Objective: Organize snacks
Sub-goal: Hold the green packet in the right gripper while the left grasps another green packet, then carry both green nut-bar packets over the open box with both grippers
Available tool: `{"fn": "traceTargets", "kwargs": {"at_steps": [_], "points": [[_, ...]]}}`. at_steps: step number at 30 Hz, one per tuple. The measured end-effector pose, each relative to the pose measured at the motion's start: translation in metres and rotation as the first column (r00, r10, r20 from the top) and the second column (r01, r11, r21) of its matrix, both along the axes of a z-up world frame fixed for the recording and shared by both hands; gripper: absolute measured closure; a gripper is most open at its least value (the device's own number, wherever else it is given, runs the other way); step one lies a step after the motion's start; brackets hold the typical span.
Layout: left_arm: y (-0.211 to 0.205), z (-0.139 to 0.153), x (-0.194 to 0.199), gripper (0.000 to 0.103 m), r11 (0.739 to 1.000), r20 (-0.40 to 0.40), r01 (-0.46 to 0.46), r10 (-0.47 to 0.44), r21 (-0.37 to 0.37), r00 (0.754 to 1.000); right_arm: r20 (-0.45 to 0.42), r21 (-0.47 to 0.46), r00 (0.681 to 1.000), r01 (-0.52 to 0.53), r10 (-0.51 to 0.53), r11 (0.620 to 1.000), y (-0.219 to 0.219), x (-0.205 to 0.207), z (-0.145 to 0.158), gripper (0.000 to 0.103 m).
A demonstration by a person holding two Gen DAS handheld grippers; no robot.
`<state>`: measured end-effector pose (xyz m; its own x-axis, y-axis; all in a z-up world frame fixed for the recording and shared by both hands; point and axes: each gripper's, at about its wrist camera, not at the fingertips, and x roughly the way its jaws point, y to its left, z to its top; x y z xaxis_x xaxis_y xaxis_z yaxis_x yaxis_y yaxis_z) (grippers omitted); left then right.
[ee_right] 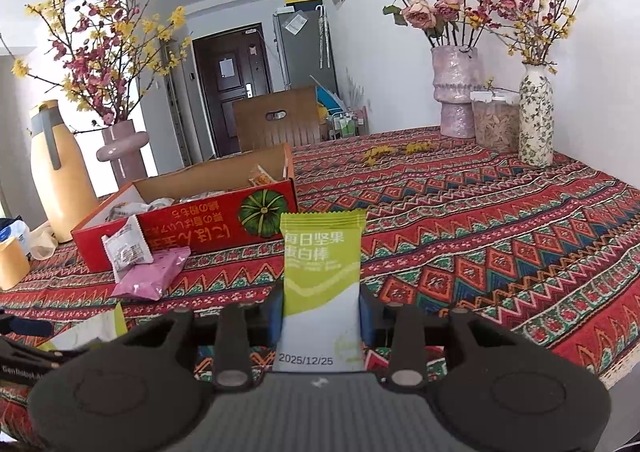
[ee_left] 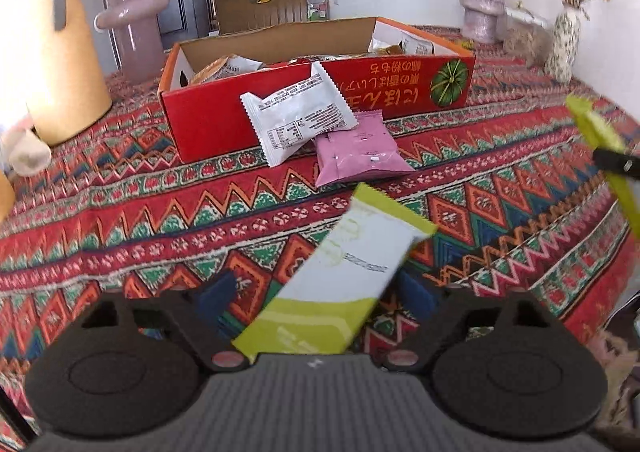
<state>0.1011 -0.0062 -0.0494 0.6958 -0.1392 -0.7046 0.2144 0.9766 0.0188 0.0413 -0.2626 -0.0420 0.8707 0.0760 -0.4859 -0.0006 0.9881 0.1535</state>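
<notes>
A green-and-white snack bar (ee_left: pixel 340 276) lies slanted on the patterned tablecloth between the fingers of my left gripper (ee_left: pixel 318 290). Those fingers stand open, with a gap at the left pad (ee_left: pixel 218 298). My right gripper (ee_right: pixel 320 312) is shut on a second green-and-white bar (ee_right: pixel 322 272), held upright; the left wrist view shows this held bar (ee_left: pixel 596 128) at its right edge. Behind stands a red cardboard box (ee_left: pixel 208 124) with several packets inside. A white packet (ee_left: pixel 298 118) leans on its front wall, over a pink packet (ee_left: pixel 360 156).
A yellow jug (ee_left: pixel 52 64) and a pink vase (ee_left: pixel 132 24) stand left of the box. More vases (ee_right: pixel 456 92) and a jar (ee_right: pixel 494 120) line the far right. A wooden chair (ee_right: pixel 276 120) is behind the table. The table edge (ee_right: pixel 600 368) runs at the lower right.
</notes>
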Motion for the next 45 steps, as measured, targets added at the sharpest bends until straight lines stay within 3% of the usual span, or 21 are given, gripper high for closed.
{"fn": "traceTargets", "kwargs": {"at_steps": [6,13,16,18,25,45], "points": [[-0.002,0.001,-0.010,0.044,1.000,0.030,0.004,-0.003,-0.022,1.000,-0.027,-0.002,0.999,-0.036,0.036,0.999,0.011,0.004,-0.008,0.067],[0.003,-0.001,-0.023,0.035,1.000,0.050,0.004,-0.003,-0.019,0.999,-0.047,-0.009,0.996,-0.077,0.076,0.997,0.024,0.005,-0.014,0.067],[0.005,0.000,-0.025,0.048,1.000,0.061,-0.004,0.006,-0.030,0.998,-0.055,-0.009,0.995,-0.085,0.084,0.996,0.027,0.005,-0.016,0.067],[0.003,0.001,-0.028,0.063,0.999,0.068,0.004,-0.002,-0.034,0.998,-0.058,-0.010,0.994,-0.089,0.088,0.996,0.028,0.005,-0.016,0.067],[-0.001,0.000,-0.034,0.064,0.999,0.095,-0.025,0.028,-0.030,0.995,-0.066,-0.013,0.993,-0.102,0.101,0.995,0.032,0.006,-0.019,0.067],[0.001,0.028,-0.046,0.064,0.991,0.236,-0.055,0.083,-0.124,0.968,-0.038,-0.033,0.990,-0.136,0.134,0.990,0.049,0.016,-0.014,0.067]]}}
